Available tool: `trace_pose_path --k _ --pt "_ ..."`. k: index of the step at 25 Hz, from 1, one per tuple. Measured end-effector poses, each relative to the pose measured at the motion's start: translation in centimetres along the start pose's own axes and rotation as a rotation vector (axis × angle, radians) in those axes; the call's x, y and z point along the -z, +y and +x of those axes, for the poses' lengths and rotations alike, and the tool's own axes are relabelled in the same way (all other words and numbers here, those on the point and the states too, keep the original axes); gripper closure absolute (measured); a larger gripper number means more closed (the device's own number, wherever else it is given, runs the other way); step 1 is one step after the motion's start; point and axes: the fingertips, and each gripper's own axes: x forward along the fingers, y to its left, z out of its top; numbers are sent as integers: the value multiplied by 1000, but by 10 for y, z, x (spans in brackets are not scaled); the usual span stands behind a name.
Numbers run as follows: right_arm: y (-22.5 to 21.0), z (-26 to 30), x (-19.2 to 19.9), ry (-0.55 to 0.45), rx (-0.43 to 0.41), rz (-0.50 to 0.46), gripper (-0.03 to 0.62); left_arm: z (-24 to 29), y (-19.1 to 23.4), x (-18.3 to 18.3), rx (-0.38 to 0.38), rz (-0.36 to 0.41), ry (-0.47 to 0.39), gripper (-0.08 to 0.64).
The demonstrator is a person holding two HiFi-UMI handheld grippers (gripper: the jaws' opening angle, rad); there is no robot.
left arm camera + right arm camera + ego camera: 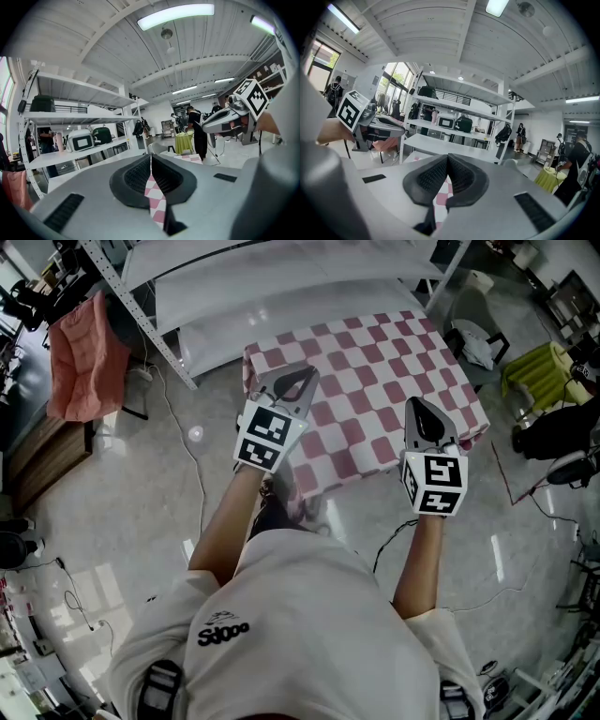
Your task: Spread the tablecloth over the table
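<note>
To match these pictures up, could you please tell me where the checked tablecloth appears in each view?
Head view: tablecloth at upper centre, spread out.
Left gripper view: its strip at lower centre, between the jaws.
Right gripper view: a patch at lower centre, between the jaws.
Shared landmark: the white shelving rack.

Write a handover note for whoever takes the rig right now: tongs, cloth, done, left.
Left tongs: shut on the tablecloth, pinching it toward its left side.
Right tongs: shut on the same cloth, toward its right side.
Cloth: checkered, lying fairly flat across the top; the table under it is hidden.
Done: cloth is over the table.
Left: probably even out the near edge, then release both tongs.
</note>
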Motion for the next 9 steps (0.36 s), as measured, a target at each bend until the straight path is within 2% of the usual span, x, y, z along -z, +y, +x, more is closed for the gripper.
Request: trace_pose_path --k 9 --pt "-1 5 5 14 1 2 571 2 9 5 -11 -11 5 526"
